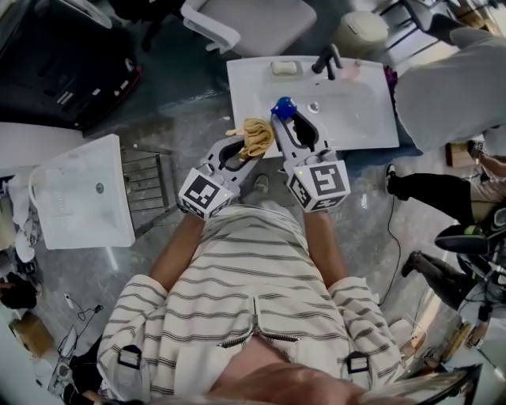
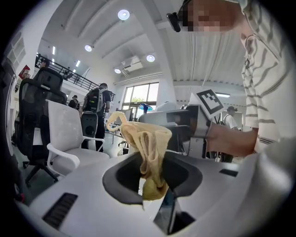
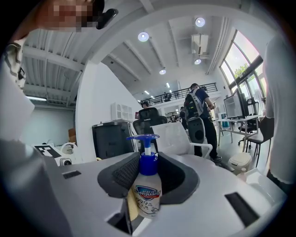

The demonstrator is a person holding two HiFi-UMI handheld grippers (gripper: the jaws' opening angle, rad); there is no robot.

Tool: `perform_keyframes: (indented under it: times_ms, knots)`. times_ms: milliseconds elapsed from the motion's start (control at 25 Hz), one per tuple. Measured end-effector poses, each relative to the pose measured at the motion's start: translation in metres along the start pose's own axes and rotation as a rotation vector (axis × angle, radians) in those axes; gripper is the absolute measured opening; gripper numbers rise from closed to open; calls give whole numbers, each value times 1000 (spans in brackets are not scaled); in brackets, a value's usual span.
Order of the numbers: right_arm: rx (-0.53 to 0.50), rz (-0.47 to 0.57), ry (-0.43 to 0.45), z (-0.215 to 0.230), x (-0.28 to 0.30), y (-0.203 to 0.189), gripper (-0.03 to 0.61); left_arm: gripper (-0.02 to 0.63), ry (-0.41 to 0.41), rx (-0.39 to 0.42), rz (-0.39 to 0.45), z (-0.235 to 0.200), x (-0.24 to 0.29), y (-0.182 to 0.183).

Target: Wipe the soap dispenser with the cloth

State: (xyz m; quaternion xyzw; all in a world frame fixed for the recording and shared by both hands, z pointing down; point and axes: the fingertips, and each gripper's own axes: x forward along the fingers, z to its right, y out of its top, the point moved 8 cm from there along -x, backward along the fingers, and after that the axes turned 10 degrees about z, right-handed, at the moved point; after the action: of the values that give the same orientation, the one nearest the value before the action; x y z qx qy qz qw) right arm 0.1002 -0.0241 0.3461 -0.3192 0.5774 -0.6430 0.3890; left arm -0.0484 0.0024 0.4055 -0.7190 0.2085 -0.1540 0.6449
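The dispenser (image 3: 147, 190), a clear bottle with a blue pump, stands upright between the jaws of the right gripper (image 1: 286, 120), which are clamped on its body. In the head view its blue top (image 1: 283, 106) sits over the front left part of a white basin (image 1: 356, 130). The cloth (image 1: 255, 136), yellow and bunched, is pinched in the closed jaws of the left gripper (image 1: 247, 149). It lies just left of the right gripper's near jaw; whether it touches the bottle cannot be told.

At the basin's back edge are a dark tap (image 1: 327, 60) and a soap bar (image 1: 285, 68). A second basin (image 1: 87, 194) lies on the floor to the left, well apart. A white chair (image 1: 253, 20) and a round bin (image 1: 360, 32) stand beyond the basin. A person in grey (image 1: 451, 87) is close by its right side. In the right gripper view, a person with a backpack (image 3: 199, 107) stands farther back among office chairs. Nothing lies between the cloth and the bottle.

Both forearms reach forward from the striped shirt (image 1: 253, 316), elbows bent. The grippers point nearly level toward the basin, side by side, tips angled toward each other and marker cubes nearest the chest. In the left gripper view the cloth (image 2: 147, 139) rises from the jaws and flops over, with the right gripper just behind it.
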Motion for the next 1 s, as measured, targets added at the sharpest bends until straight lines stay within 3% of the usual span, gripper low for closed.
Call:
perform_keyframes:
  times_ms: [480,1000]
  knots:
    - [-15,-8,22,-11,-1,0,123,112,-51,59,-21,15,31,-13]
    - [-16,0,2,-11,-8,1,123,112,-38,14,-43,17,39,-26]
